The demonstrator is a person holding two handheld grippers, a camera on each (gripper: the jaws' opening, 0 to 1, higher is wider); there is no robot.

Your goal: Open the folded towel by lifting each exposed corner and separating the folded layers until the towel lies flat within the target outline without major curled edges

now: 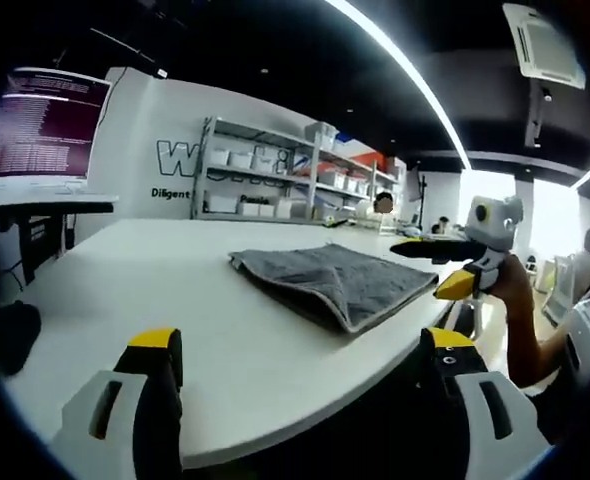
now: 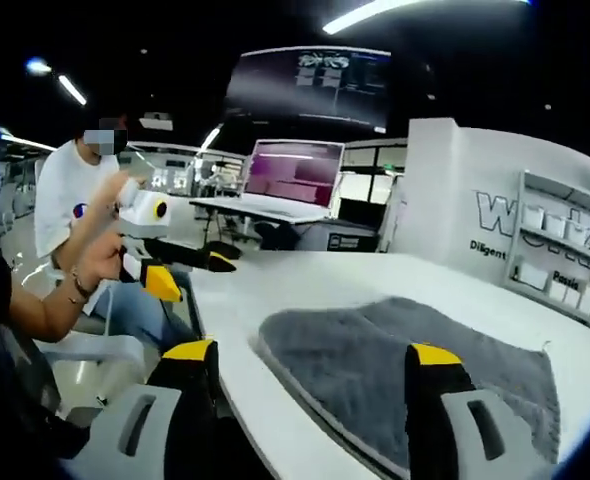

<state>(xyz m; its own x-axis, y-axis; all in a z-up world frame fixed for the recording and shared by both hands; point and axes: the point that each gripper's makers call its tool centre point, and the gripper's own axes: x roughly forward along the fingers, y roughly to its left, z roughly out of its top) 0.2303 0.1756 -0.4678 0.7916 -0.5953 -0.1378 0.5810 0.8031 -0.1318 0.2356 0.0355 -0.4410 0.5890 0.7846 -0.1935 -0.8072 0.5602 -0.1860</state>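
Observation:
A grey folded towel (image 1: pixel 337 281) lies on the white table (image 1: pixel 165 280) near its right-hand edge, with one layer's hem showing along the near side. In the left gripper view my left gripper (image 1: pixel 300 345) is open, low over the table's near edge and short of the towel. My right gripper (image 1: pixel 427 270) comes in from the right, held beside the towel's corner with its jaws apart. In the right gripper view the right gripper (image 2: pixel 310 355) is open over the towel (image 2: pixel 415 365), one jaw above the cloth and one above the table edge (image 2: pixel 225 330). The left gripper (image 2: pixel 197 274) hovers off the table's far corner in a hand.
A monitor (image 1: pixel 40 130) stands on a desk at the left, and shelving (image 1: pixel 275 180) with white boxes lines the far wall. Beyond the table are another monitor (image 2: pixel 290 175) and a large screen (image 2: pixel 310 85). A person in a white shirt (image 2: pixel 65 200) sits behind the hand.

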